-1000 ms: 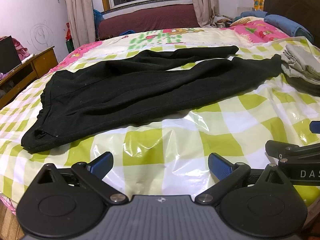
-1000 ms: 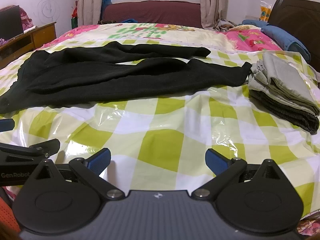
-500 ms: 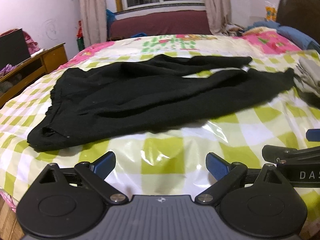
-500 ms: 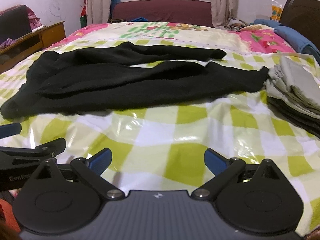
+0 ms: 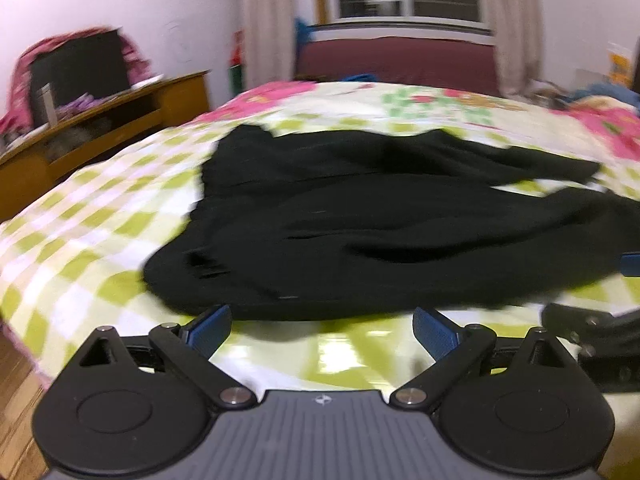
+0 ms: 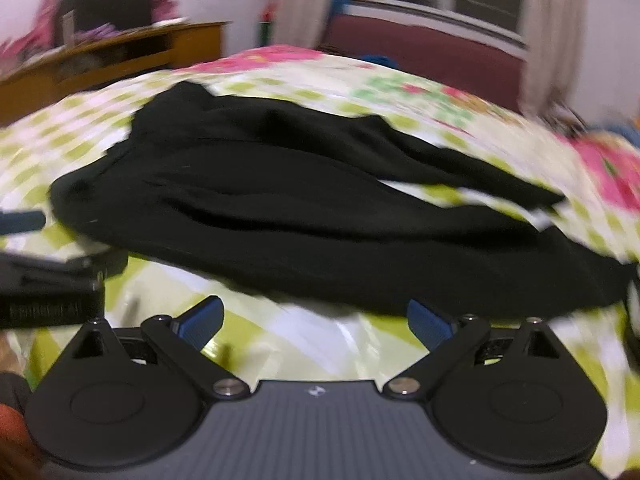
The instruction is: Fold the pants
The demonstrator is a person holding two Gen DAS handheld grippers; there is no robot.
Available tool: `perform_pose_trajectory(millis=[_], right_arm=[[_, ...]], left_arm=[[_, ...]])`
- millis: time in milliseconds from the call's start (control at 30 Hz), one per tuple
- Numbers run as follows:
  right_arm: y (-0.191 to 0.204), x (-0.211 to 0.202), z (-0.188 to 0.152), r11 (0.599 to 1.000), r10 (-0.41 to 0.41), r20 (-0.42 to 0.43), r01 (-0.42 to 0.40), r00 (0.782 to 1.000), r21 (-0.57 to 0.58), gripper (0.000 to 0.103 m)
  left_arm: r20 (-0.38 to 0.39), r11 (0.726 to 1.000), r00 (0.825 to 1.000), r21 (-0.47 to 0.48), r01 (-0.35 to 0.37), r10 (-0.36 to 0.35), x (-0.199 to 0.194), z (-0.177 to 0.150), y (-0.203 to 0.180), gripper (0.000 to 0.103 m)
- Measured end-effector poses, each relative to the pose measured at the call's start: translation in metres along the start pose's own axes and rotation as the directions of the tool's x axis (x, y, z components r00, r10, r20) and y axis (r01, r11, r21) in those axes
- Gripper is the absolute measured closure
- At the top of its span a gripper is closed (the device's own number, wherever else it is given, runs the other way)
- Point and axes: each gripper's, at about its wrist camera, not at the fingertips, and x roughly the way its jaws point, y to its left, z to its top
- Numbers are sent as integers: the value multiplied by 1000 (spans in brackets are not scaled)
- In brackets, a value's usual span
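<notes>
Black pants (image 5: 360, 232) lie spread across the bed, waistband to the left and both legs running off to the right. My left gripper (image 5: 322, 326) is open, its blue pads just short of the pants' near edge by the waistband. In the right wrist view the same pants (image 6: 304, 208) fill the middle. My right gripper (image 6: 316, 318) is open too, its tips right at the near hem. Nothing sits between either pair of fingers. Both views are motion-blurred.
The bed has a glossy green-and-white checked cover (image 5: 80, 248) with a pink floral part behind. A wooden desk (image 5: 104, 120) stands at the left wall. A maroon sofa (image 5: 400, 60) and window lie beyond. The other gripper shows at each view's edge (image 5: 592, 340) (image 6: 52, 284).
Both grippers have moved forward and to the left, closing in on the pants' near edge. The folded clothes pile at the right has left both views. Jaws stay open.
</notes>
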Motion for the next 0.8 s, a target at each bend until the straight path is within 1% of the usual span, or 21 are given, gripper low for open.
perform_pose_trajectory(millis=[67, 167, 233, 267, 333, 367, 433, 533, 567, 600, 633, 667, 733, 767, 800], right_arm=[[16, 11, 8, 997, 45, 4, -45, 999, -61, 6], [43, 29, 17, 981, 114, 2, -112, 994, -160, 8], [58, 39, 21, 967, 137, -1, -134, 991, -218, 14], [64, 46, 23, 960, 138, -6, -135, 990, -245, 15], [72, 56, 25, 956, 141, -20, -142, 990, -258, 17], [73, 60, 26, 956, 152, -27, -154, 988, -250, 20], [75, 66, 31, 954, 178, -31, -181, 983, -238, 29], [81, 76, 41, 951, 193, -37, -196, 980, -241, 37], [83, 78, 43, 948, 207, -43, -211, 977, -238, 46], [85, 80, 45, 944, 226, -51, -232, 973, -236, 63], [87, 81, 46, 939, 247, -62, -255, 967, -231, 71], [90, 80, 46, 940, 240, -64, -249, 969, -233, 71], [99, 79, 45, 937, 225, -62, -234, 972, -259, 79], [104, 79, 45, 935, 220, -62, -229, 973, -271, 80], [107, 78, 44, 934, 217, -63, -226, 974, -276, 81]], left_arm=[[-25, 999, 999, -41, -25, 24, 11, 0, 23, 0], [-60, 996, 997, -76, -47, 42, 26, -1, 46, 0], [-79, 994, 996, -99, -42, 34, 39, 0, 58, 0], [-86, 994, 996, -104, -32, 23, 46, 3, 63, 0], [-97, 993, 995, -119, -7, -5, 59, 7, 69, 0], [-99, 992, 995, -127, 2, -15, 65, 9, 72, 0], [-104, 991, 994, -130, 19, -33, 75, 13, 74, 0], [-107, 988, 992, -148, 44, -60, 82, 17, 81, 0], [-103, 986, 992, -157, 55, -72, 82, 17, 84, 1], [-98, 985, 992, -161, 59, -75, 80, 16, 87, 4], [-94, 985, 993, -161, 58, -74, 79, 16, 89, 14], [-94, 986, 993, -158, 54, -70, 79, 15, 92, 28], [-95, 984, 993, -171, 51, -68, 79, 14, 100, 40], [-91, 981, 993, -188, 55, -73, 79, 14, 105, 44], [-86, 975, 993, -212, 61, -80, 80, 14, 111, 45]])
